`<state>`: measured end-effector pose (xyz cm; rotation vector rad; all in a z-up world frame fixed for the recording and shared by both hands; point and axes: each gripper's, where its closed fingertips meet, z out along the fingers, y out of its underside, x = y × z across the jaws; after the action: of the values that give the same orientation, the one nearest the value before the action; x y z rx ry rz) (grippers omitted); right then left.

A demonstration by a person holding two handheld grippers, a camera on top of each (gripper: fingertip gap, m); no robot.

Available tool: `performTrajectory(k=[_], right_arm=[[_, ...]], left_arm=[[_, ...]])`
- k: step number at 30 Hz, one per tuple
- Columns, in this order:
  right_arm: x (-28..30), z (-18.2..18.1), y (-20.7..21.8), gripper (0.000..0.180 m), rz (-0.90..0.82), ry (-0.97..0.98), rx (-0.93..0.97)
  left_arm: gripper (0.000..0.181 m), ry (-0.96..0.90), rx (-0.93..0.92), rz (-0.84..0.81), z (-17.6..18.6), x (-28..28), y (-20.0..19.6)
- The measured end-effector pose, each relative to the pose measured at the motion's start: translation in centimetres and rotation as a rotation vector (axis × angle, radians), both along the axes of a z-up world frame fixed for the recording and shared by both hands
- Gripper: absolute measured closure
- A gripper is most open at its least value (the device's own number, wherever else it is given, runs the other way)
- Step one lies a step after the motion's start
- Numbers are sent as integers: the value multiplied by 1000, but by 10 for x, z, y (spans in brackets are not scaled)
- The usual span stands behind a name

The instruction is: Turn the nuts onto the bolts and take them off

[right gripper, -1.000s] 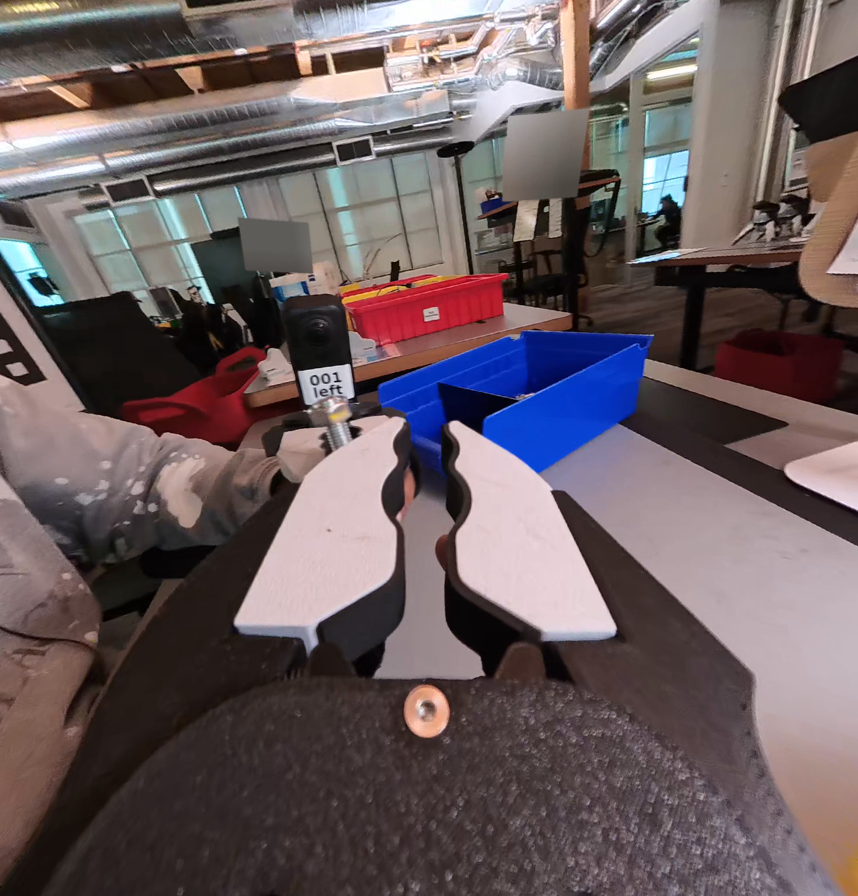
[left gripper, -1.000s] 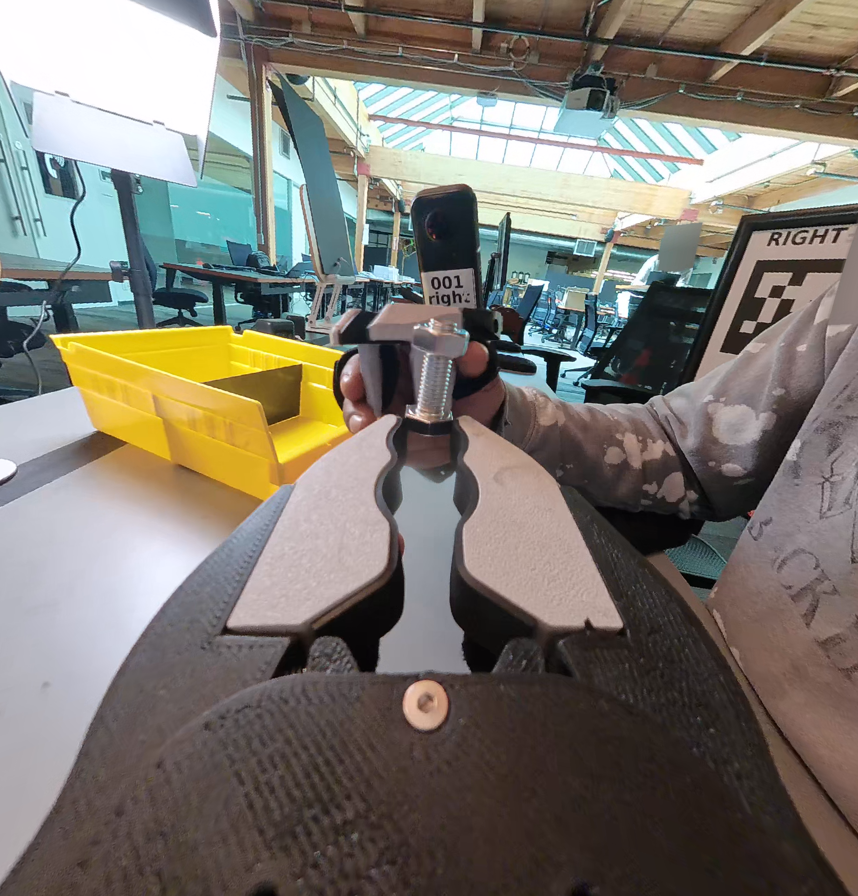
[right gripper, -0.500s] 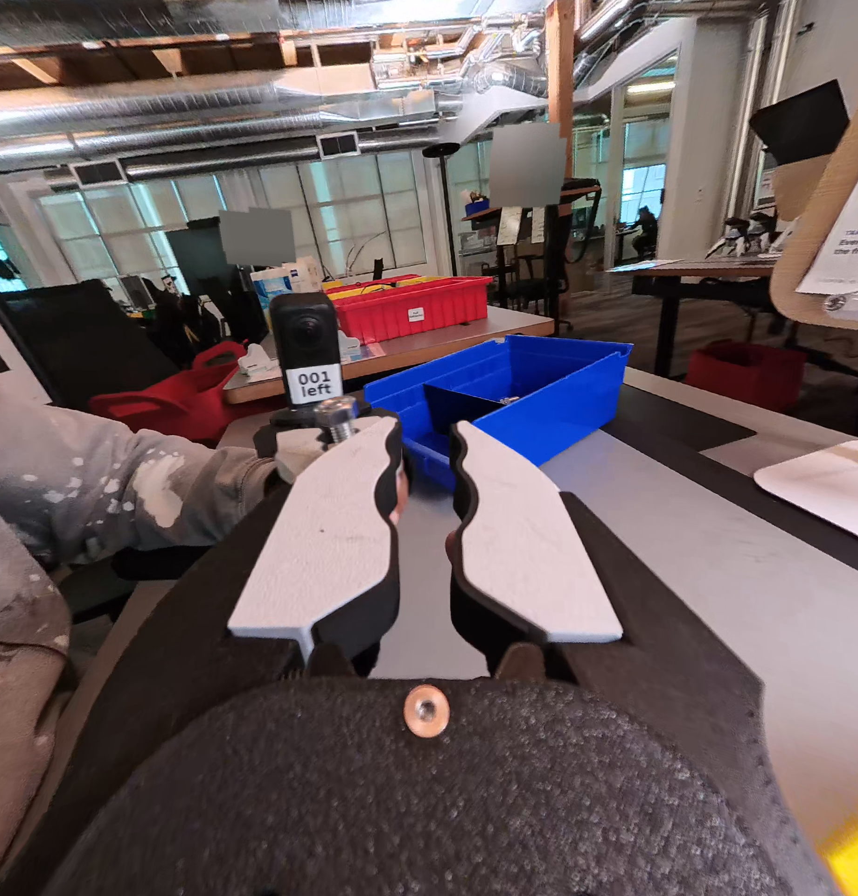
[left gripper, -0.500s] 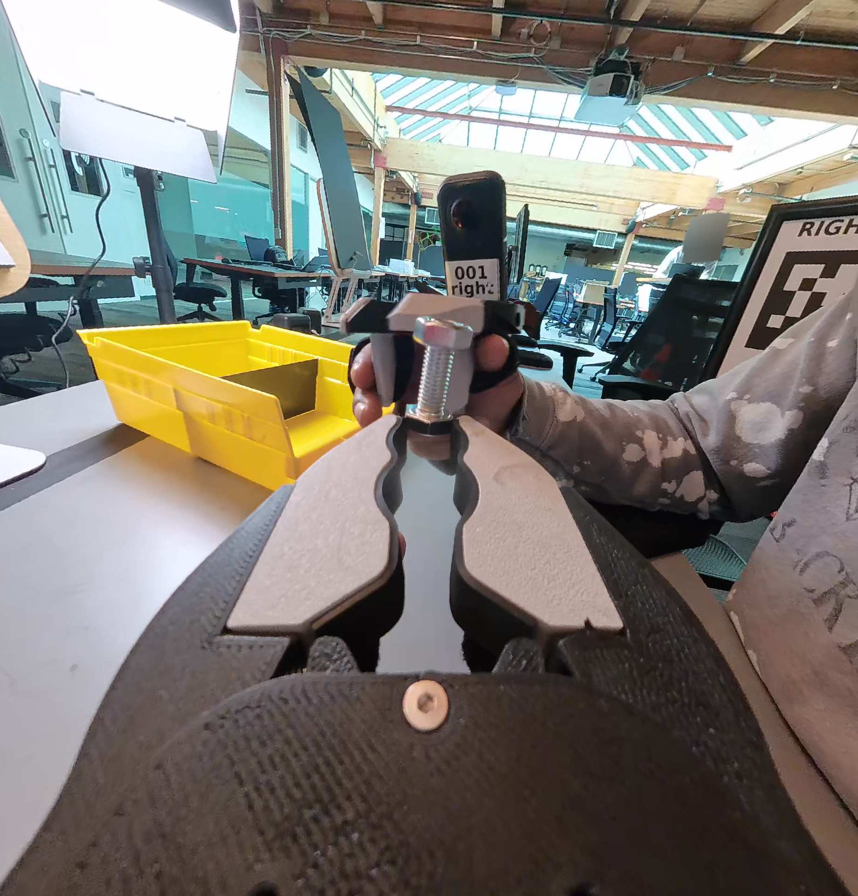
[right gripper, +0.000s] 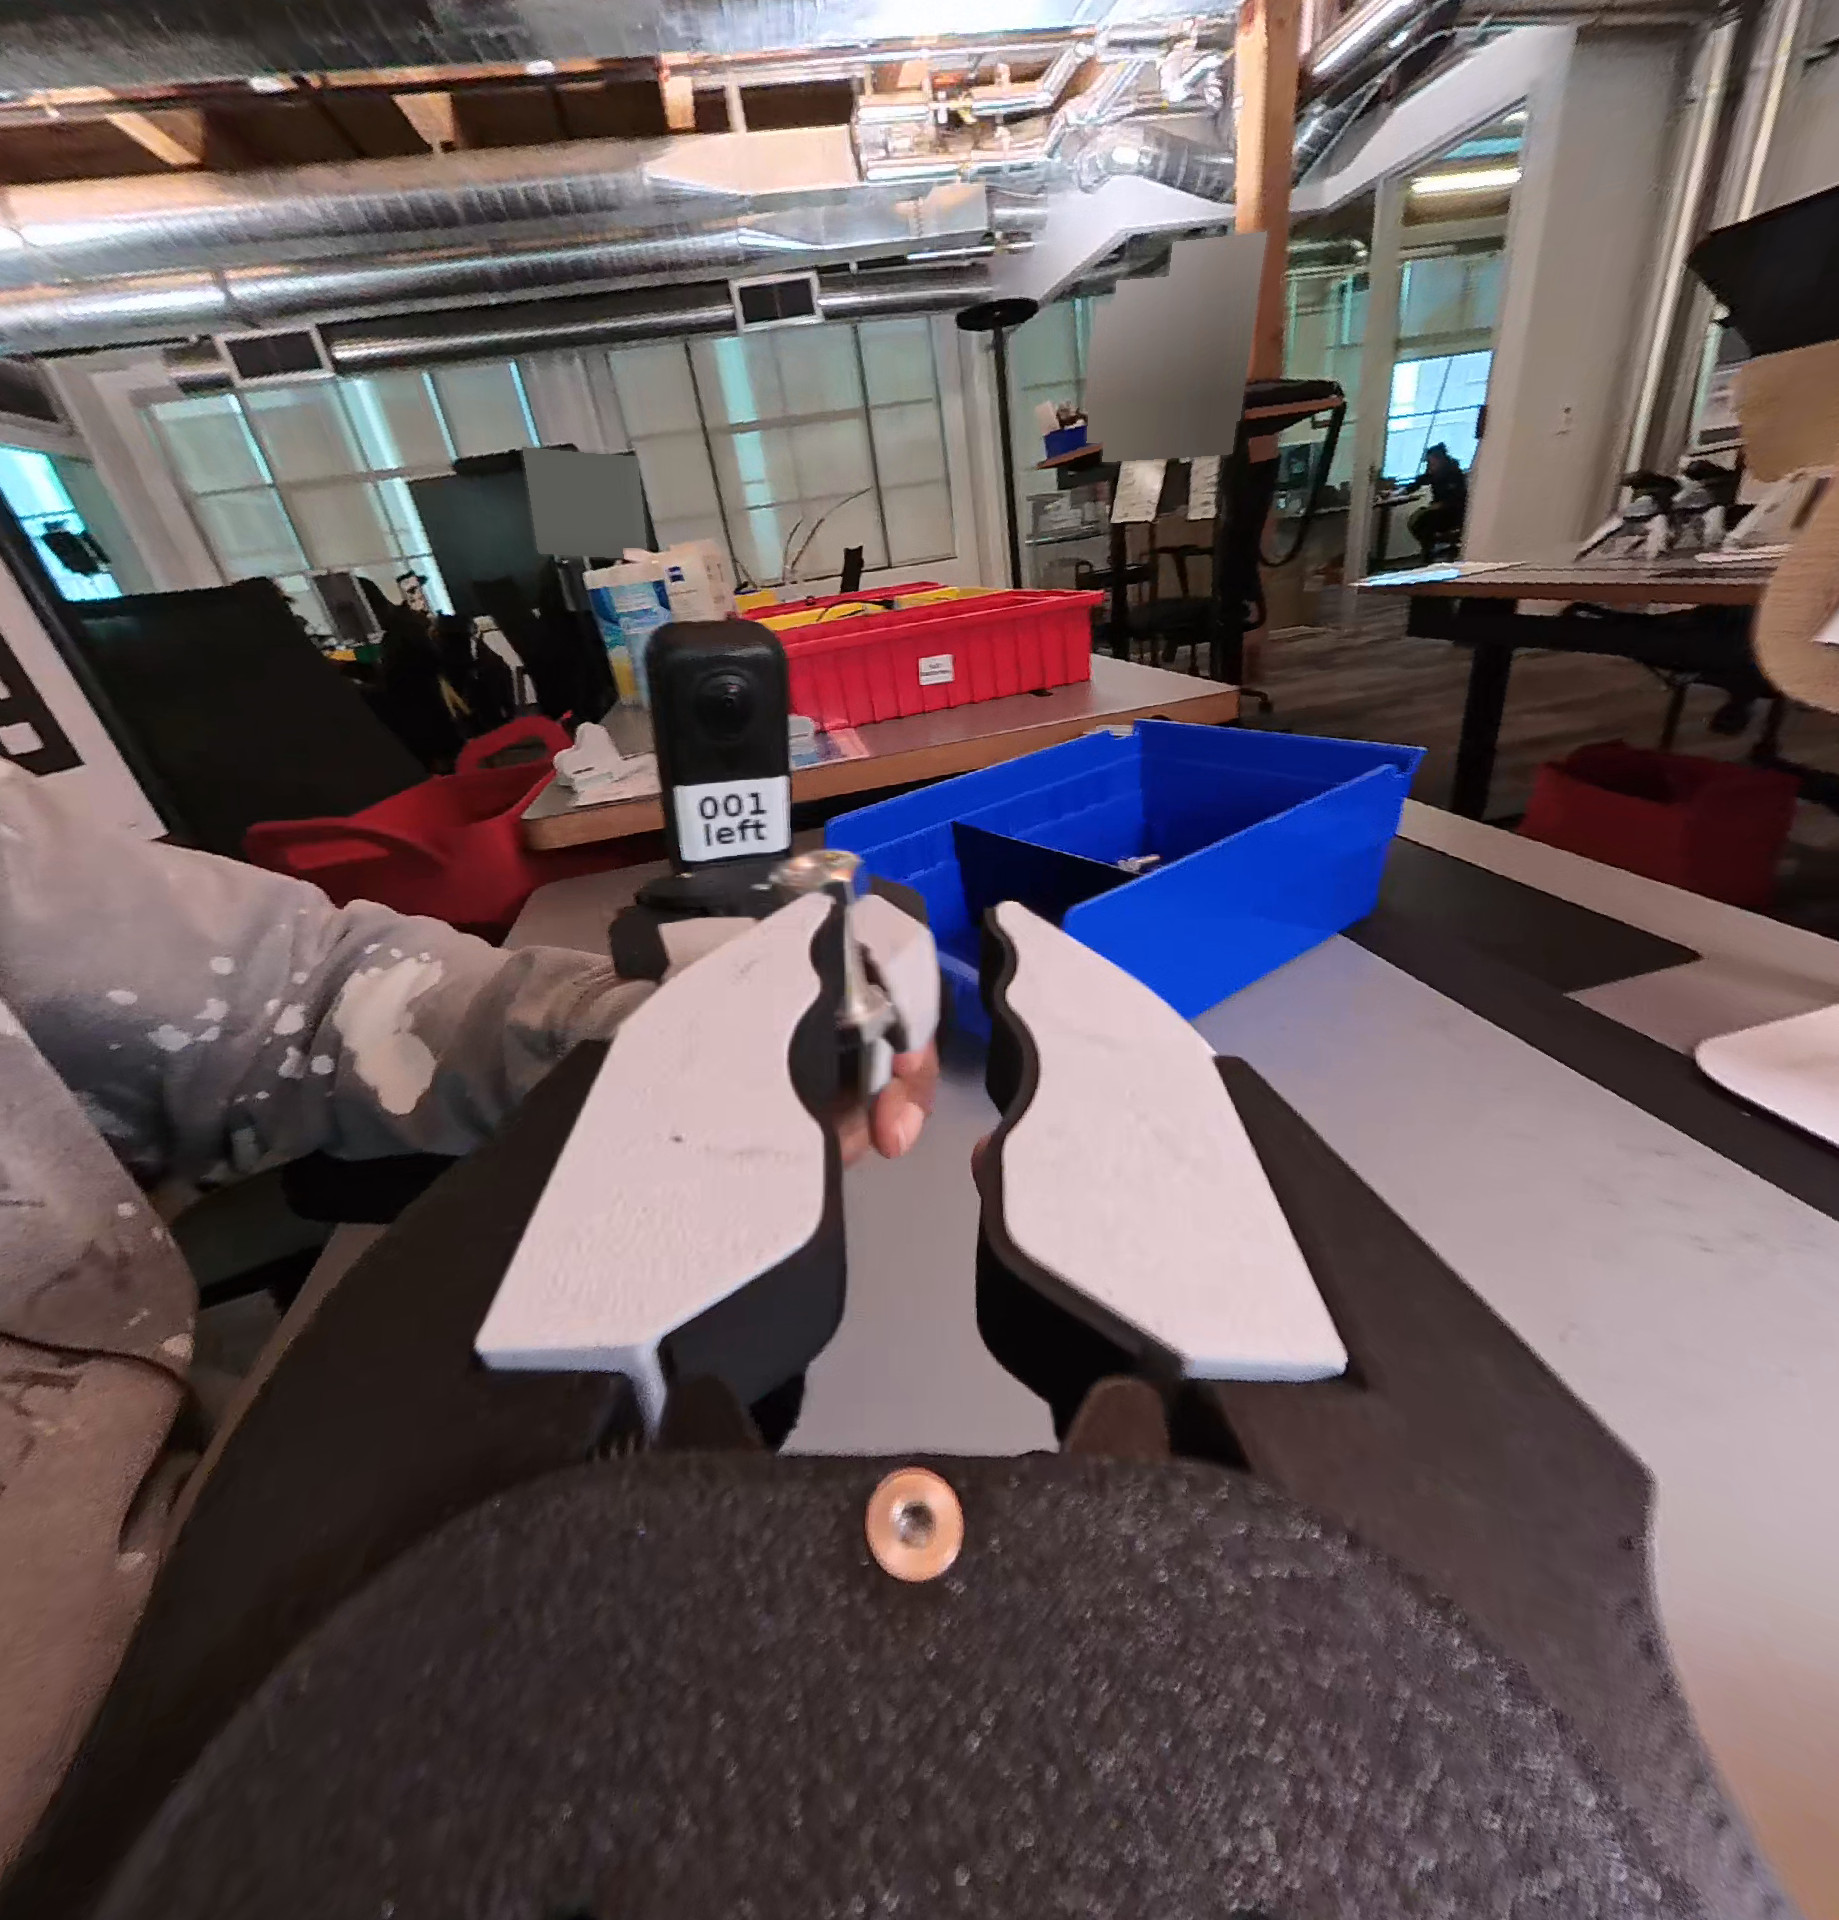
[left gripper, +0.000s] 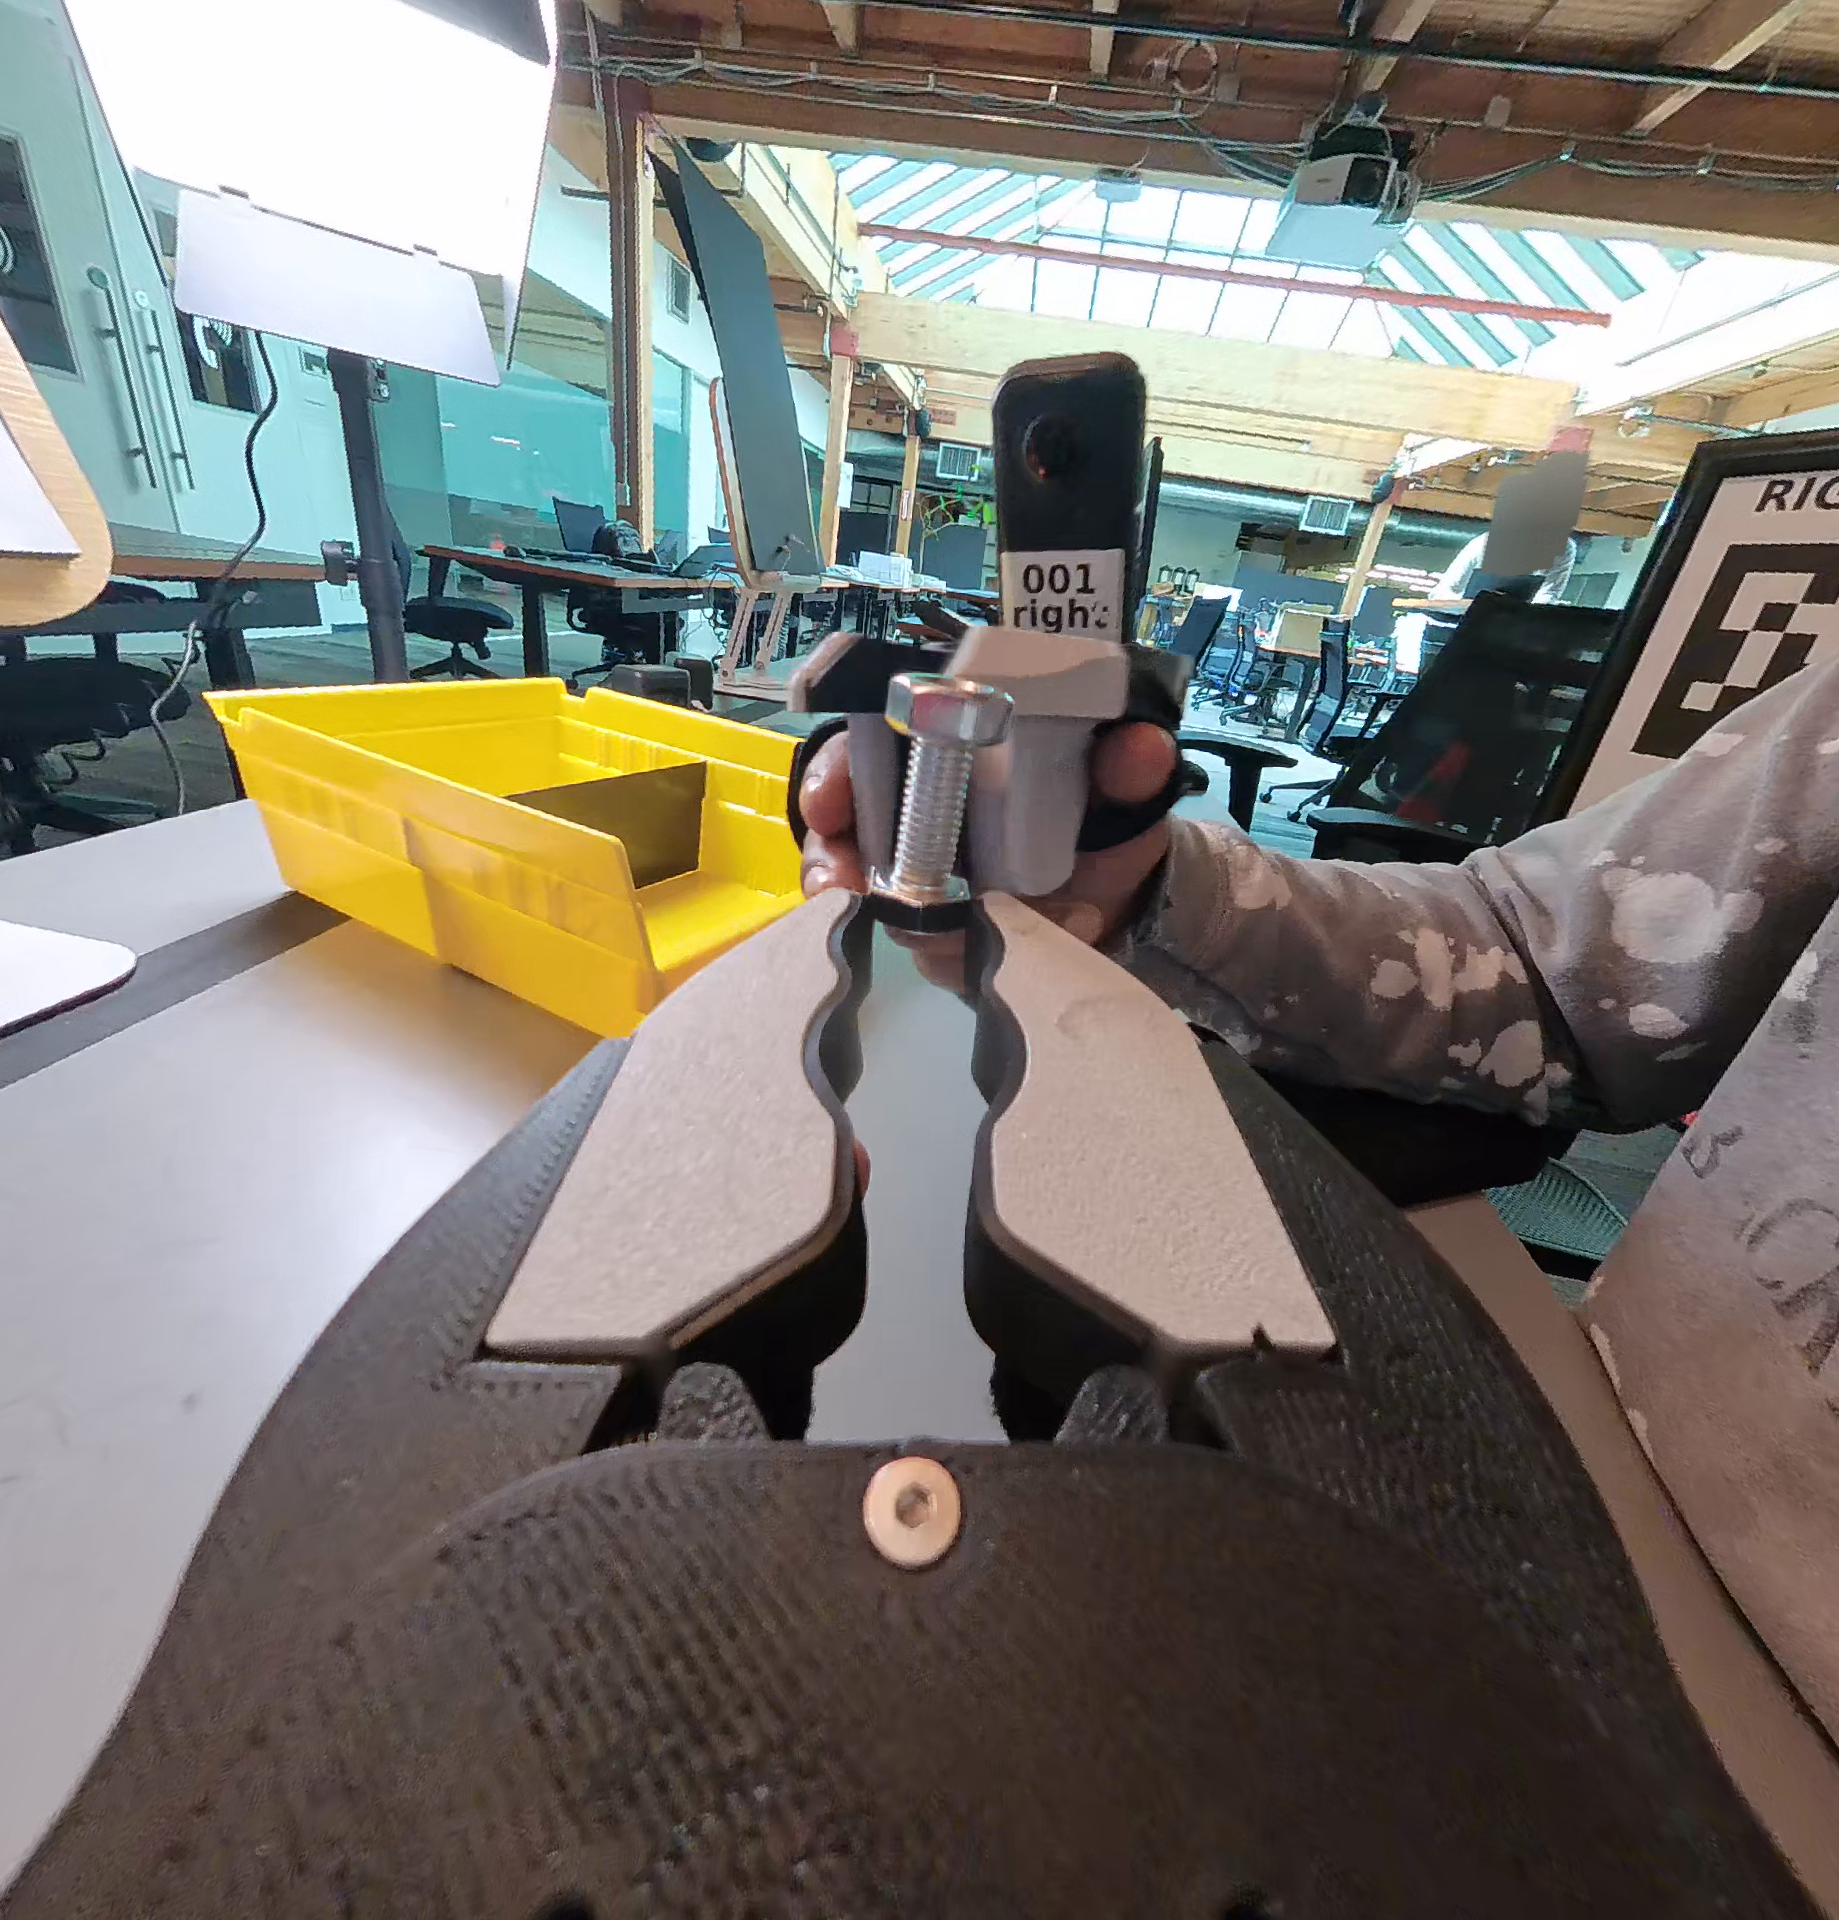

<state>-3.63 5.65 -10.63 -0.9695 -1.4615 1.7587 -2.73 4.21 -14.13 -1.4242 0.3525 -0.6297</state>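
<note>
1. i judge this is the threading step: my left gripper (left gripper: 920,914) pinches a small dark nut (left gripper: 920,920) at its fingertips, with the silver hex-head bolt (left gripper: 936,795) standing upright in it, over the grey table (left gripper: 167,1195).
2. my right gripper (right gripper: 910,925) is spread apart and holds nothing; the bolt sits just beside its left finger.
3. next i need to close the right gripper on the bolt and twist.

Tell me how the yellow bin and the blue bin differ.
The yellow bin appears in the left wrist view, the blue bin in the right. A small metal part lies in the blue bin; none shows in the yellow bin. Both have a dark divider.
</note>
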Motion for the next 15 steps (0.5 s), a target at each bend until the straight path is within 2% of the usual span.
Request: performTrajectory(k=[5,6,8,10,15], right_arm=[[-3,-2,-12,150,10,-7,27],[-5,-3,-2,163,-31,-16,9],[-6,-3,16,168,-96,-13,-17],[-4,0,17,162,-76,-11,-34],[-3,-2,-15,148,15,-14,24]], left_arm=[[163,10,-7,3,-2,2,1],[163,1,1,-2,0,1,0],[163,-2,14,-3,4,0,-2],[163,3,9,9,3,-1,-1],[163,9,-17,12,-3,0,3]])
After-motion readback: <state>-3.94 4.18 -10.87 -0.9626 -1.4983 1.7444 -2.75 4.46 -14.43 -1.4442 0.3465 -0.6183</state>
